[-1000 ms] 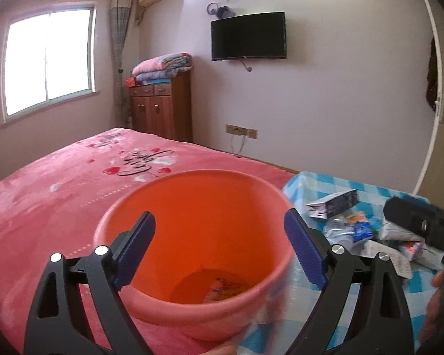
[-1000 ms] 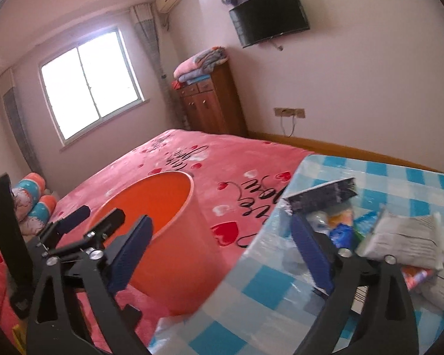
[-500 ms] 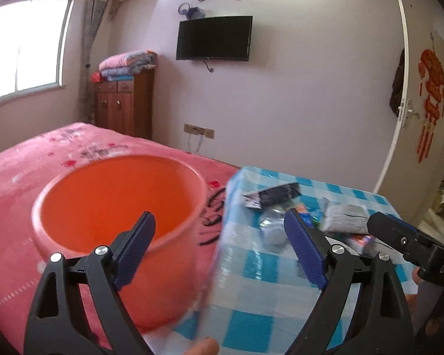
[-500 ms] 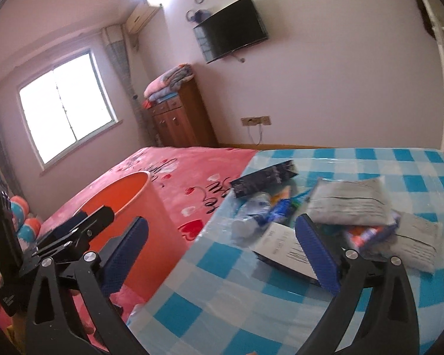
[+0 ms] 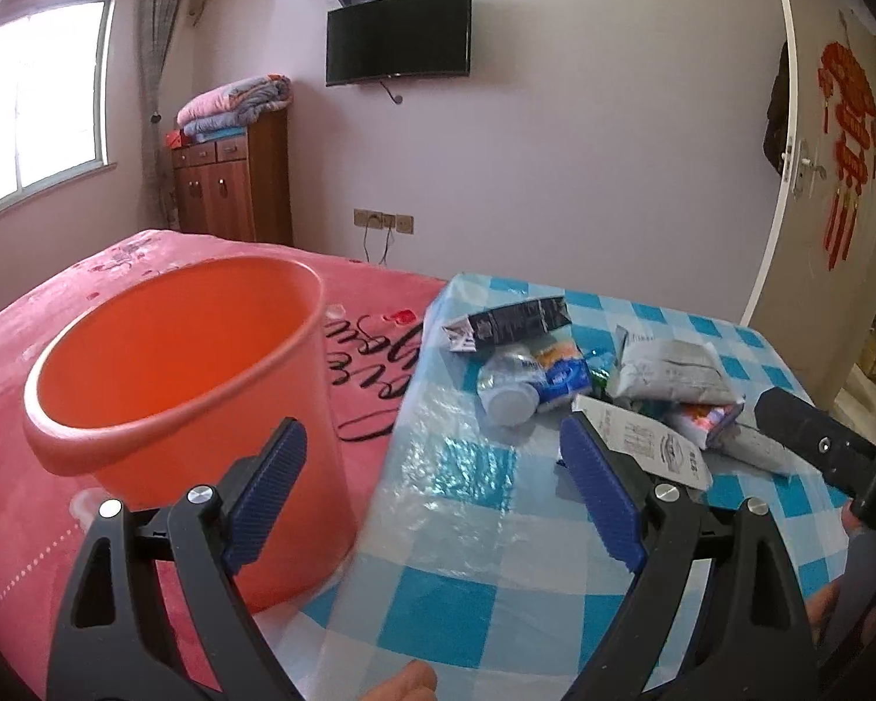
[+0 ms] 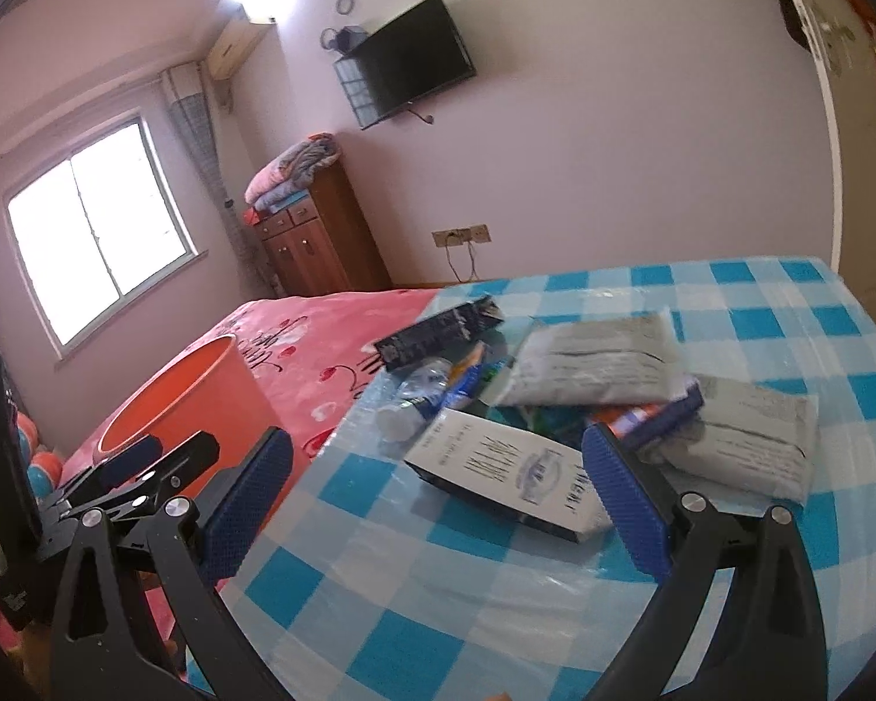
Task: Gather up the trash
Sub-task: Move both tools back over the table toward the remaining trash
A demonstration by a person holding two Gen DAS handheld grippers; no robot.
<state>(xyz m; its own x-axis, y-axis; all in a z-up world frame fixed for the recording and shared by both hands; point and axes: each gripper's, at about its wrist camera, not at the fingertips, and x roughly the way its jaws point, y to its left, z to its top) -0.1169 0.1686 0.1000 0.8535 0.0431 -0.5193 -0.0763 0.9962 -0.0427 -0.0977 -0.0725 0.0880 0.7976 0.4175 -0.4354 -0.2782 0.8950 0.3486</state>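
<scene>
An orange bucket point(image 5: 187, 385) stands on the pink bed beside the blue checked table point(image 5: 496, 572); it also shows in the right wrist view point(image 6: 204, 391). Trash lies piled on the table: a black carton point(image 5: 508, 321), a crushed plastic bottle point(image 5: 514, 385), a grey packet point(image 5: 666, 371), a white-labelled box point(image 6: 508, 467) and a second grey packet point(image 6: 747, 438). My left gripper point(image 5: 432, 496) is open and empty, between the bucket and the pile. My right gripper point(image 6: 438, 502) is open and empty, just short of the white-labelled box.
The pink bed point(image 5: 41, 339) fills the left side. A wooden cabinet point(image 5: 233, 187) with folded blankets stands at the far wall under a TV point(image 5: 400, 38). A door point(image 5: 835, 175) is at the right. The left gripper's body shows in the right wrist view point(image 6: 105, 490).
Both grippers have swung right, away from the bucket and toward the trash pile on the table. The bucket has shifted from the centre of the left wrist view to its left. Both stay open.
</scene>
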